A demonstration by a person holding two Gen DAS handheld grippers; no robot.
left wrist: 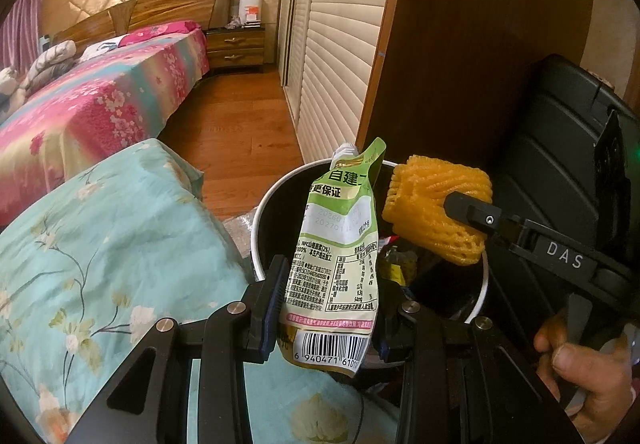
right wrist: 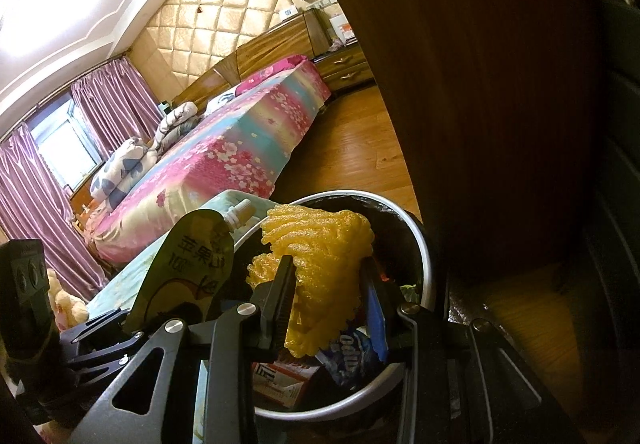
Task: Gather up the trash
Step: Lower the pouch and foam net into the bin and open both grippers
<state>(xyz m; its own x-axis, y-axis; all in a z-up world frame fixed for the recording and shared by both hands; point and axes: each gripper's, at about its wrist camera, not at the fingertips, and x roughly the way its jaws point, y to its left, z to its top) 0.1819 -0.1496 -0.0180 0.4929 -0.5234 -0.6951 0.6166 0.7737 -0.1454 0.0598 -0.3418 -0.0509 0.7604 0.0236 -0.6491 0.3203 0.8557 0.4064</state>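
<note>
My left gripper (left wrist: 326, 294) is shut on a green and white juice pouch (left wrist: 340, 244), held upright with its spout up, over the near rim of the round trash bin (left wrist: 264, 204). My right gripper (right wrist: 328, 296) is shut on a yellow foam fruit net (right wrist: 320, 268), held above the same bin (right wrist: 426, 244). In the left wrist view the right gripper (left wrist: 460, 210) comes in from the right with the net (left wrist: 436, 204) over the bin's mouth. In the right wrist view the pouch (right wrist: 192, 268) stands to the left of the net. Wrappers and a small box (right wrist: 280, 384) lie inside the bin.
A stool or bed end under a teal floral cloth (left wrist: 100, 264) stands against the bin's left side. A dark wooden wardrobe side (left wrist: 460, 44) rises right behind the bin. A bed with a pink floral cover (left wrist: 100, 104) and open wooden floor (left wrist: 240, 116) lie beyond. A hand (left wrist: 580, 364) holds the right gripper's handle.
</note>
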